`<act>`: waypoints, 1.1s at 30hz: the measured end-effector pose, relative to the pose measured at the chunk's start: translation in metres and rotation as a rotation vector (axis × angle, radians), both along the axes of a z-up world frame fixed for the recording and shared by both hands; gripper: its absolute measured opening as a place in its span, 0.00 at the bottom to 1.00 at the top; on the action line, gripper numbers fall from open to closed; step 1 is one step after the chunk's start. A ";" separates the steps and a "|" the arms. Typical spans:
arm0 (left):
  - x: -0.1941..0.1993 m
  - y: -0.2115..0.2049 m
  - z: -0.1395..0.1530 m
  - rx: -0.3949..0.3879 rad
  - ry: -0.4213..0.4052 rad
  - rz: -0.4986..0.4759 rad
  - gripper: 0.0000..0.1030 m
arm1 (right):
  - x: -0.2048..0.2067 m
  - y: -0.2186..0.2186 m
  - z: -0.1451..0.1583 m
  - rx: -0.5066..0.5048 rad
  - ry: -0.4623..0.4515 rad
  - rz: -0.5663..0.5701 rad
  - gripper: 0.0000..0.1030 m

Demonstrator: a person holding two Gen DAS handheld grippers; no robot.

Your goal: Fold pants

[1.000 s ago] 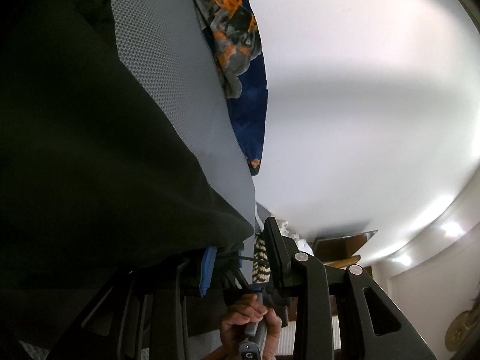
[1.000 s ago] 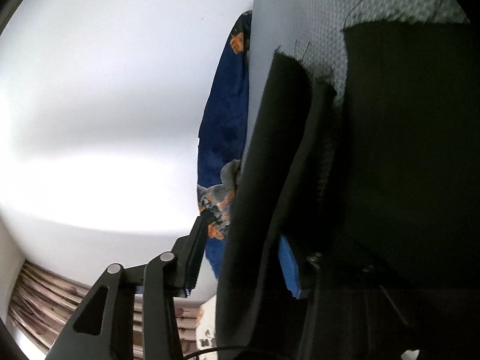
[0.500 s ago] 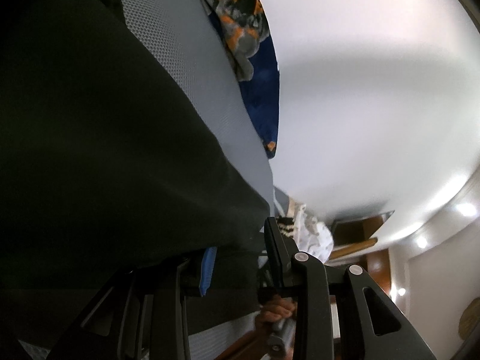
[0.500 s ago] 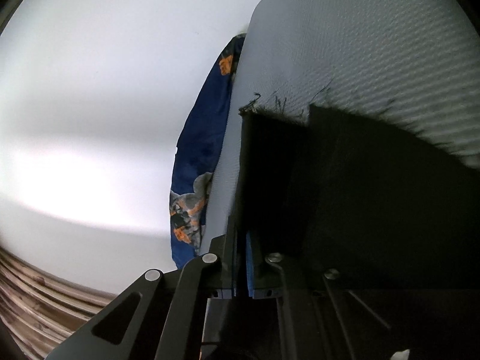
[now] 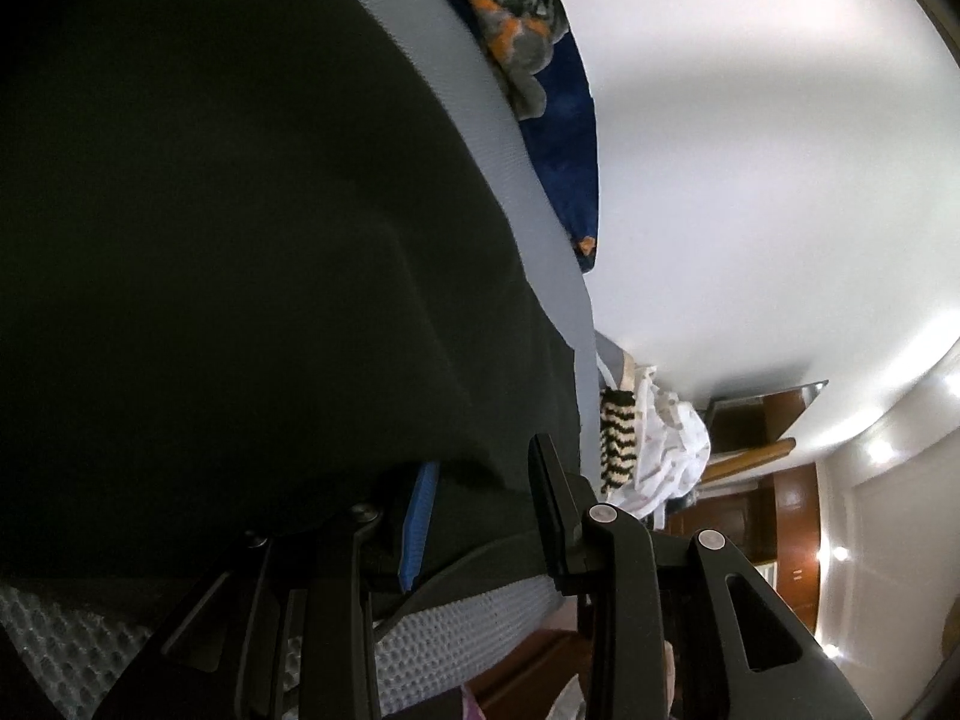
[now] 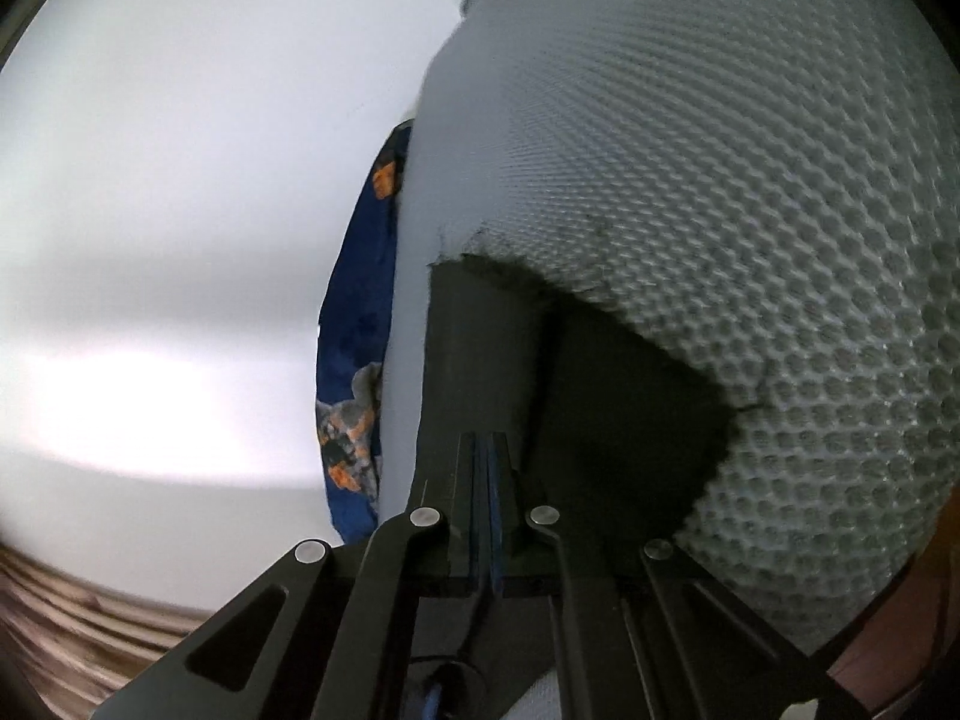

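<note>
The black pants [image 5: 240, 240] lie on a grey honeycomb-textured mat [image 5: 510, 138] and fill most of the left wrist view. My left gripper [image 5: 480, 510] stands with its jaws apart around the edge of the dark cloth. In the right wrist view a frayed corner of the pants [image 6: 600, 408] lies on the mat [image 6: 750, 180]. My right gripper [image 6: 487, 480] is shut, its blue pads pressed together on the pants' edge.
A blue cloth with orange and grey print [image 5: 540, 60] lies along the mat's far edge and also shows in the right wrist view [image 6: 354, 360]. A striped black-and-cream cloth [image 5: 618, 444] and white fabric [image 5: 666, 450] lie beyond. Wooden furniture [image 5: 774, 420] stands further off.
My right gripper has closed on the pants' edge and moved over the mat. The left gripper has shifted along the pants, and the hand seen earlier below it is gone.
</note>
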State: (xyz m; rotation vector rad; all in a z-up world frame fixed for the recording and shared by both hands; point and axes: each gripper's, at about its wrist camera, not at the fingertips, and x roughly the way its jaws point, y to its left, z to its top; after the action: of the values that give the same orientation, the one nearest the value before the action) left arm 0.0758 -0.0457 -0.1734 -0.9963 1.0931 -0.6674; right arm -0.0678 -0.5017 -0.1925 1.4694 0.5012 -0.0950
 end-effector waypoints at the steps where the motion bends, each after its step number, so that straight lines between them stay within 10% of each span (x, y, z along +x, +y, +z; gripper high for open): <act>1: 0.000 0.000 0.000 0.003 -0.001 -0.001 0.31 | 0.001 0.000 -0.003 0.017 -0.003 0.013 0.04; 33: 0.012 -0.004 -0.015 -0.078 0.038 -0.006 0.31 | 0.030 -0.008 0.004 -0.069 0.172 -0.039 0.23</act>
State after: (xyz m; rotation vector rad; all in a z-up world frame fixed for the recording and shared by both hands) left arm 0.0875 -0.0500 -0.1880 -1.0773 1.1105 -0.7029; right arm -0.0379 -0.5096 -0.1882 1.4099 0.6032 -0.2687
